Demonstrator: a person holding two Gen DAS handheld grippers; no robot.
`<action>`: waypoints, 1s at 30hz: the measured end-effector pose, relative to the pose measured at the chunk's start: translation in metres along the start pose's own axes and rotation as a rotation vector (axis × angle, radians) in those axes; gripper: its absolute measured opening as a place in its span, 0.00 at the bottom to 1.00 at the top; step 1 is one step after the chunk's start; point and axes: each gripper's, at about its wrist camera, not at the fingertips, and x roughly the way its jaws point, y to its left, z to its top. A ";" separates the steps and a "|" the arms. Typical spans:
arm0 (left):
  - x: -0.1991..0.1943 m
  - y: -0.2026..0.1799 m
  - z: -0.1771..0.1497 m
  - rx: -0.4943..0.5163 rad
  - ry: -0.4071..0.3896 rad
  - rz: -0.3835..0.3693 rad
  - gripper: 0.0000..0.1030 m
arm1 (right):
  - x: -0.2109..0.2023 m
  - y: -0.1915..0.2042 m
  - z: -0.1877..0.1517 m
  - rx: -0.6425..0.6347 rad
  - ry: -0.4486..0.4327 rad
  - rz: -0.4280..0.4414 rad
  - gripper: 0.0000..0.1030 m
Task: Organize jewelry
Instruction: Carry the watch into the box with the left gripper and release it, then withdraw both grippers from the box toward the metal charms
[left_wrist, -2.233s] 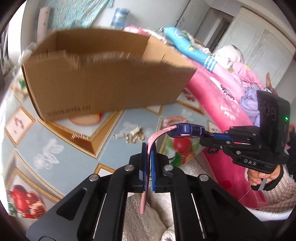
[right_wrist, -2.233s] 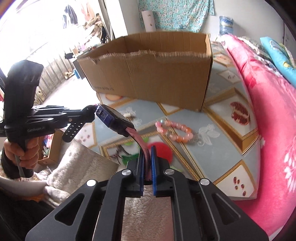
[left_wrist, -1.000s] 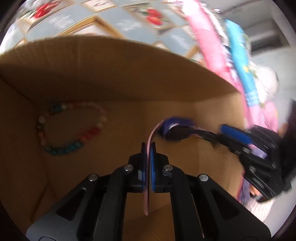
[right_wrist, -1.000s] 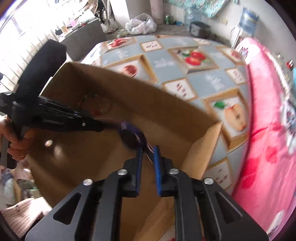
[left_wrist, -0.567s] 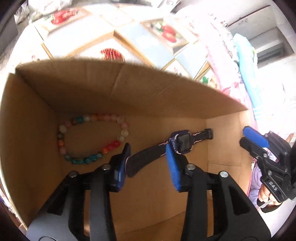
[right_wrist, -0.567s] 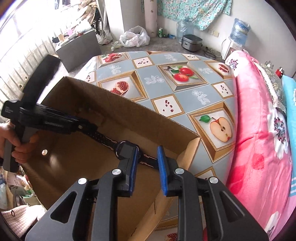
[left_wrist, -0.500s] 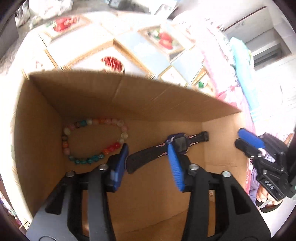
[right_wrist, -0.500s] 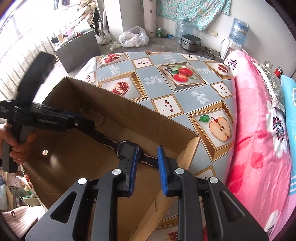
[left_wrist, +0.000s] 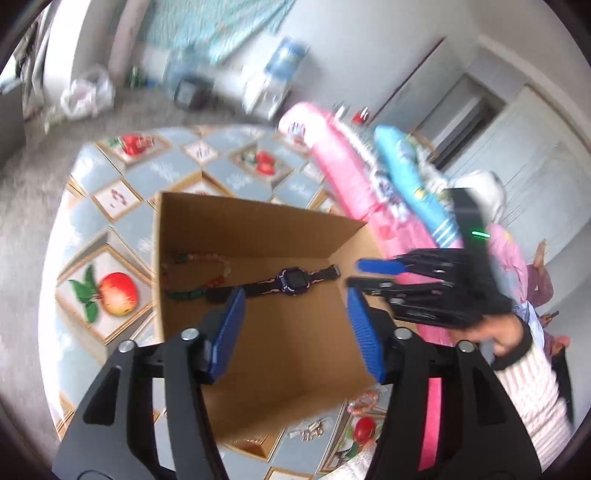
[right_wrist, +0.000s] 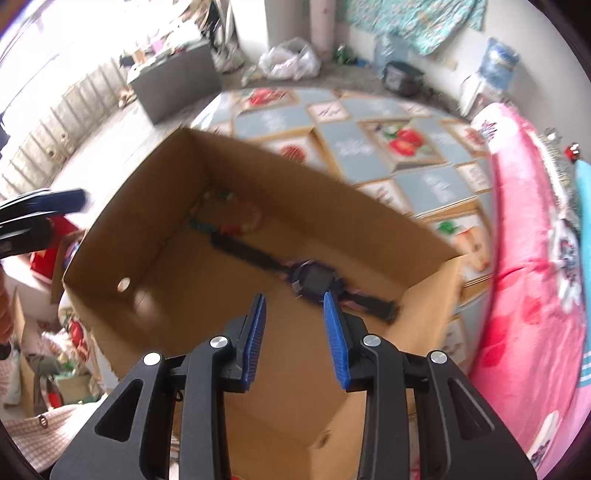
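Lying flat on the floor of the open cardboard box (left_wrist: 295, 343), the dark smartwatch (left_wrist: 291, 282) stretches its strap out both ways, face up, with nothing gripping it. Its left strap end lies against the beaded bracelet (left_wrist: 199, 273), a loop of pink, red and green beads resting in the far left corner of the box. No writing can be read on the watch face, the box or either tool; blur smears most fine detail.

Above the box, the left gripper (left_wrist: 295, 328) hangs with its blue-padded jaws spread wide and nothing between them. To its right, the right gripper (left_wrist: 364, 275) also shows its jaws parted and empty, carried by a hand (left_wrist: 498, 334) in a striped sleeve; a green light glows on the black body behind it. From the right wrist camera the right gripper (right_wrist: 293, 332) sits just near of the watch (right_wrist: 314, 278), and the bracelet (right_wrist: 231, 218) lies farther off.

The box stands on a surface (left_wrist: 99, 229) covered with a cloth printed in fruit panels. Near the box, on that cloth, lie small gold-coloured pieces (left_wrist: 310, 432) and a pink beaded bracelet (left_wrist: 364, 402). A pink bed (right_wrist: 528, 295) runs along the right.
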 end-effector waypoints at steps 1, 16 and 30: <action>-0.015 0.001 -0.012 0.010 -0.048 0.015 0.56 | 0.009 0.005 0.000 -0.012 0.027 0.002 0.31; -0.072 0.059 -0.163 0.018 -0.163 0.175 0.56 | 0.113 0.008 0.010 -0.046 0.340 -0.151 0.31; -0.055 0.075 -0.192 0.027 -0.100 0.218 0.56 | 0.112 -0.014 0.031 0.189 0.249 -0.107 0.31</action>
